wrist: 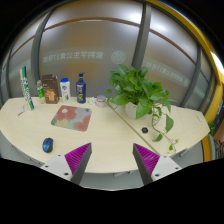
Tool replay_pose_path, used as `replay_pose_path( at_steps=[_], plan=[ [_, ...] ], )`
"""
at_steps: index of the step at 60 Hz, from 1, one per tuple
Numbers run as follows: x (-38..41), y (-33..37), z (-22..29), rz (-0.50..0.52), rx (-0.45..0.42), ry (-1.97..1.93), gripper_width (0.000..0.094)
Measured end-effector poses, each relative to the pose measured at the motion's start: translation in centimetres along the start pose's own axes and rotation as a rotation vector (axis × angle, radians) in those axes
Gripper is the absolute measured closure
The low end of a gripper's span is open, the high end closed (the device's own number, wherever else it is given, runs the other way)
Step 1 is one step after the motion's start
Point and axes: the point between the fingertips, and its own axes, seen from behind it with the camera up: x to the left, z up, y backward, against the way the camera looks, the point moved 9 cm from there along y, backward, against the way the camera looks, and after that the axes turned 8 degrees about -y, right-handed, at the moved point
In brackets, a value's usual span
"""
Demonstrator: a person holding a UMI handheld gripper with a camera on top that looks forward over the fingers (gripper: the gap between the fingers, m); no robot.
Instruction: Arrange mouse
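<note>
A small dark blue mouse (47,145) lies on the pale desk (105,135) near its front edge, left of my fingers. A patterned mouse mat (71,118) lies farther back on the desk, beyond the mouse. My gripper (112,163) is open and empty, hovering above the desk's front edge; its purple pads (78,158) stand wide apart with nothing between them.
A leafy green plant (138,92) in a white pot stands at the right of the desk. Bottles (81,88), a green bottle (26,87) and small containers stand along the back left. A glass wall is behind the desk.
</note>
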Motion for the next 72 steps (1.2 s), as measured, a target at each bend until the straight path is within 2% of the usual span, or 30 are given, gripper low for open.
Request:
replay_pose_path(
  at_steps=[9,20,27,34,46,55,62,65,69,72],
  plan=[
    [0.8,1.1,-1.4,-0.048,0.011,-0.002,0.0079],
    [3.9,1.7,-7.7,-0.085,0.048,-0.044,0.0080],
    [8.7,1.8,-12.8,-0.064,0.089,-0.071,0.0089],
    [15.2,0.5,-16.5,0.000,0.129,-0.097,0.0082],
    [25.5,-5.1,-15.1,0.129,0.063,-0.051,0.0082],
    [29.8,-11.7,-12.5,0.167,0.045,-0.016,0.0091],
    [31.4,-15.2,-12.2,0.177,0.079,0.008,0.0183],
    [31.7,-16.2,-12.7,0.174,0.112,0.004,0.0274],
    [31.7,-16.8,-12.3,0.175,0.094,-0.018,0.0434],
    [31.7,-16.7,-12.2,0.182,0.101,-0.018,0.0470]
  ],
)
